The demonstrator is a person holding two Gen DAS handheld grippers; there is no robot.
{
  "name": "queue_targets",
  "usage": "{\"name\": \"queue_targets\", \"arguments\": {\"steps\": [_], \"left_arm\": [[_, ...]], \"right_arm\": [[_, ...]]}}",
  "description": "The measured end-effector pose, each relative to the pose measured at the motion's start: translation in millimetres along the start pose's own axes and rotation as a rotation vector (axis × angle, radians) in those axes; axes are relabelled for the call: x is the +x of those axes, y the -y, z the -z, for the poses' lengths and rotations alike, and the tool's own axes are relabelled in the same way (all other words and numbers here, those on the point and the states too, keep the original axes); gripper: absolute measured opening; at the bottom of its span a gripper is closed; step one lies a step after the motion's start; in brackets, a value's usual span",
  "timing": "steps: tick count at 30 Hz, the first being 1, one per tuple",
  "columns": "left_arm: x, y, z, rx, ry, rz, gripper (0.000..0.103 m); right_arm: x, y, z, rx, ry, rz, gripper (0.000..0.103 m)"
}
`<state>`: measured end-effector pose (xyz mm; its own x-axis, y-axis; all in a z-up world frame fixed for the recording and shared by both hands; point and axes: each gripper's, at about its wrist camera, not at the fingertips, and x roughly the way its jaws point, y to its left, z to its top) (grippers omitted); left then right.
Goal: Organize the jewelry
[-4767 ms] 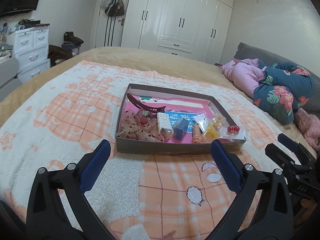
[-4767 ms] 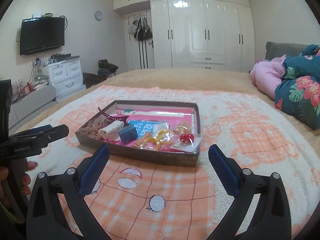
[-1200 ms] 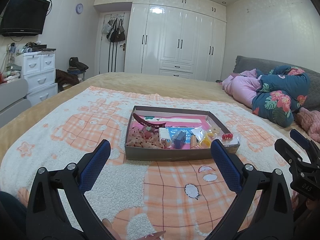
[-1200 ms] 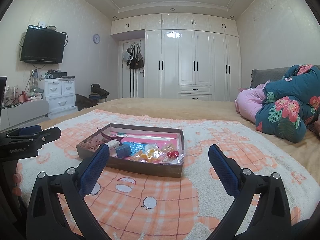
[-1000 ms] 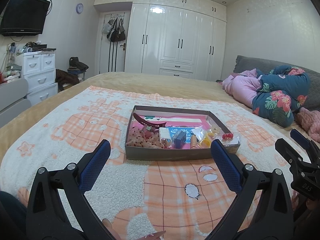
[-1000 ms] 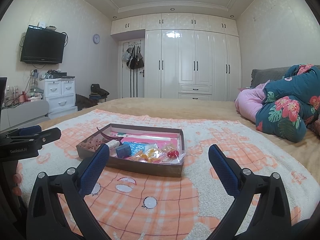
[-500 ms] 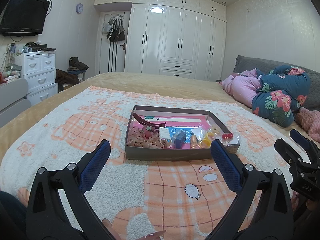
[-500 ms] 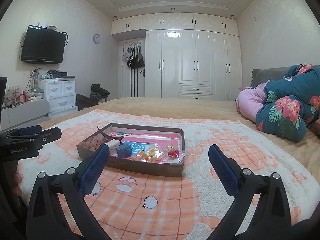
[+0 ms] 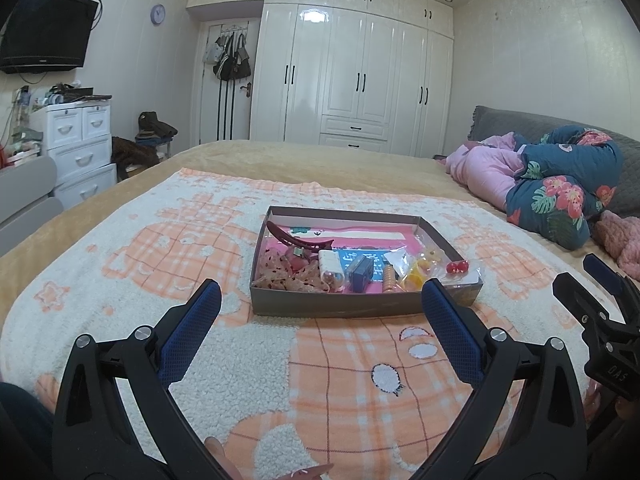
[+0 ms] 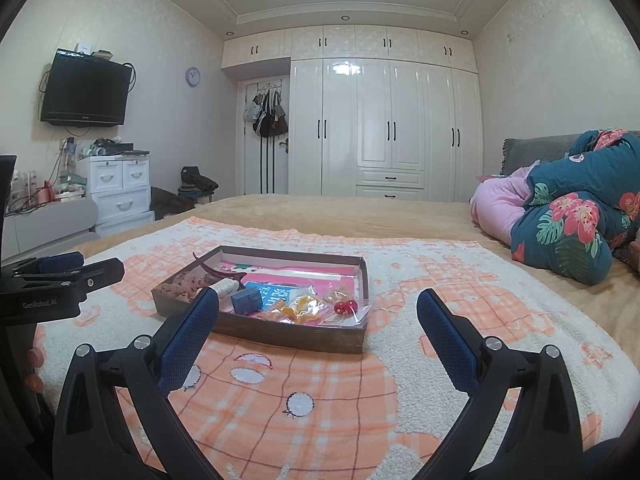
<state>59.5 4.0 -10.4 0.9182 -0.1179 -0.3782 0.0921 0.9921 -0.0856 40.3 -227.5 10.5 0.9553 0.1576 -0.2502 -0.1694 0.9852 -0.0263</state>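
Bed (image 9: 320, 162) with orange-check blanket (image 9: 352, 368); tray (image 9: 332, 306) of trinkets mid-blanket; white wardrobe (image 10: 384, 128) behind, TV (image 10: 86, 88) probably wall-mounted; left claw (image 9: 320, 300) and right claw (image 10: 318, 306) both spread, empty.

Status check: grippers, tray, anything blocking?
Left gripper open, empty. Right gripper open, empty. Jewelry tray on blanket, untouched ahead. Nothing blocking.

Your left gripper (image 9: 320, 312) and right gripper (image 10: 318, 318): black plastic frames, blue textured pads (image 9: 188, 336), silver screws. White "GenRobot.AI" lettering at 9 o'clock in the right view. Bare fingertips (image 9: 308, 471) at 6 o'clock.
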Motion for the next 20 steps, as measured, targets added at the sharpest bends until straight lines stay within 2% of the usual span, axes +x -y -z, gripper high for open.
{"name": "queue_targets", "arguments": {"steps": [8, 12, 14, 16, 18, 19, 20], "left_arm": [[6, -8, 0, -0.033, -0.031, 0.007, 0.092], [18, -24, -3, -0.084, -0.061, -0.023, 0.092], [30, -42, -7, -0.135, -0.097, -0.050, 0.092], [46, -68, -13, -0.189, -0.125, -0.102, 0.092], [65, -93, -22, -0.218, -0.155, -0.174, 0.092], [81, -115, -29, -0.244, -0.186, -0.243, 0.092], [90, -128, -32, -0.266, -0.205, -0.257, 0.092]], "right_arm": [[3, 3, 1, 0.021, -0.017, 0.004, 0.097], [14, 15, 2, 0.053, -0.045, 0.029, 0.097], [26, 32, 0, 0.098, -0.074, 0.058, 0.097], [44, 56, -3, 0.151, -0.119, 0.127, 0.097], [70, 89, -7, 0.217, -0.203, 0.202, 0.097], [90, 112, -8, 0.238, -0.265, 0.271, 0.097], [111, 134, -7, 0.235, -0.326, 0.342, 0.097]]}}
